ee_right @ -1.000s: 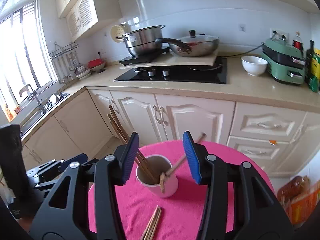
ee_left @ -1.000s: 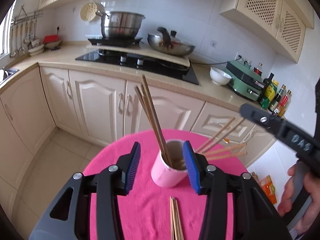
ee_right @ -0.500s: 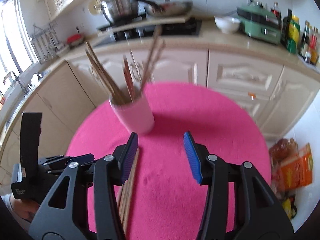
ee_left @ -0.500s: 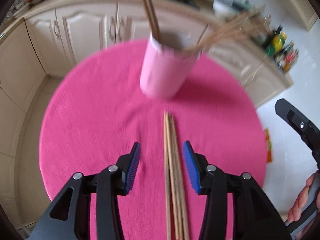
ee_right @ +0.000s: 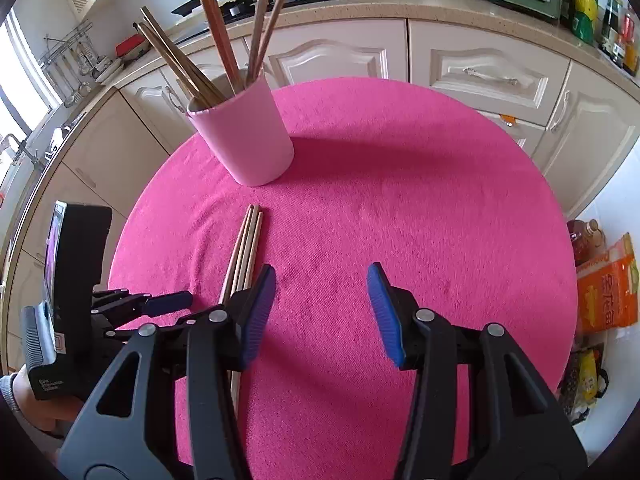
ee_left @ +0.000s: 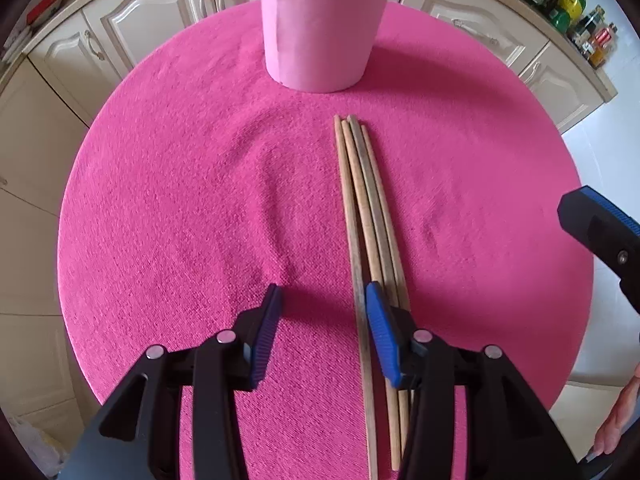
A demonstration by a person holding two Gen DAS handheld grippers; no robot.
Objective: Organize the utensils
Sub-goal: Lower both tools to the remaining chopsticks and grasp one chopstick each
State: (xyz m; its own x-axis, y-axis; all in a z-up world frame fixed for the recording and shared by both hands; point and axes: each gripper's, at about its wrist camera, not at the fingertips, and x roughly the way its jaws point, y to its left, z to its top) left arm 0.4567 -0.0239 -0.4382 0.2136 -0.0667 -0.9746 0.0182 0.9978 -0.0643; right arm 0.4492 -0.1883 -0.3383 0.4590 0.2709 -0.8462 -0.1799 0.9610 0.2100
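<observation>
Four loose chopsticks [ee_left: 366, 204] lie side by side on the pink-covered desk [ee_left: 180, 200], their tips pointing at the pink cup [ee_left: 322, 24] just beyond them. From the other side the cup [ee_right: 244, 136] already holds several chopsticks [ee_right: 212, 28] fanned out above its rim.

The left hand-held gripper [ee_left: 322, 312] is low over the cloth with its jaws spread wide and nothing between them yet. Its right pad sits on top of the bundle — only the leftmost stick falls inside the gap. To pick up well, I would slide the gripper to its right until all four sticks lie between the pads, or settle deliberately for one or two, then close squarely across them so they do not scissor apart. Gripping nearer the middle should keep them from tipping when lifted.

The right hand-held gripper [ee_right: 322, 304] hangs open and empty over bare cloth, beside the bundle [ee_right: 244, 252] — well placed to steady the cup, which looks likely to tip if sticks are dropped in at a slant.
</observation>
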